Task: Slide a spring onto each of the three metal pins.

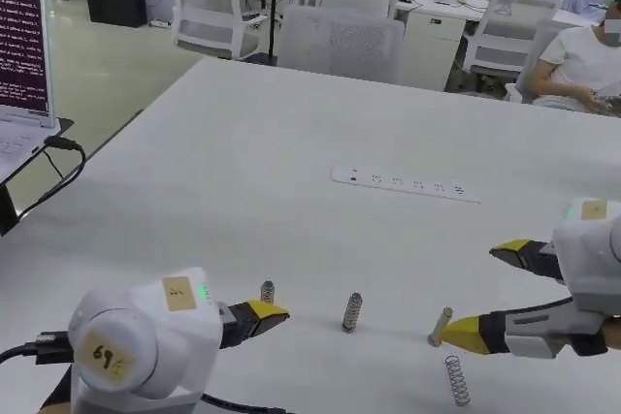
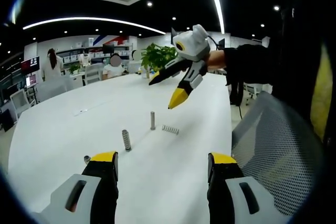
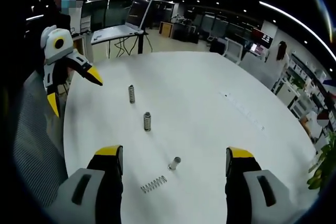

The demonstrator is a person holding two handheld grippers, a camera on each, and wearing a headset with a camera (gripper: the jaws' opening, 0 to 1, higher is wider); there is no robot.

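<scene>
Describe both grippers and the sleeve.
Both the left gripper and right gripper have white rounded bodies, dark jaws with yellow tips and tan stickers. One on the left reads 69, near a green light and a black cable. The right arm's sleeve is black.

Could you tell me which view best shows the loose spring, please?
The right gripper view: the loose spring lies close, whole, coils distinct. Head view shows it near the bottom edge; left gripper view, small.

A white table [image 1: 243, 143] is carrying small parts.
Three pins are standing in a row near its front: the left pin [image 1: 267, 291] and middle pin [image 1: 352, 312] are wearing springs, the right pin [image 1: 441, 327] is standing bare (a loose spring [image 1: 456, 380] is lying just beside it); a strip [image 1: 405, 184] is lying well behind.
</scene>
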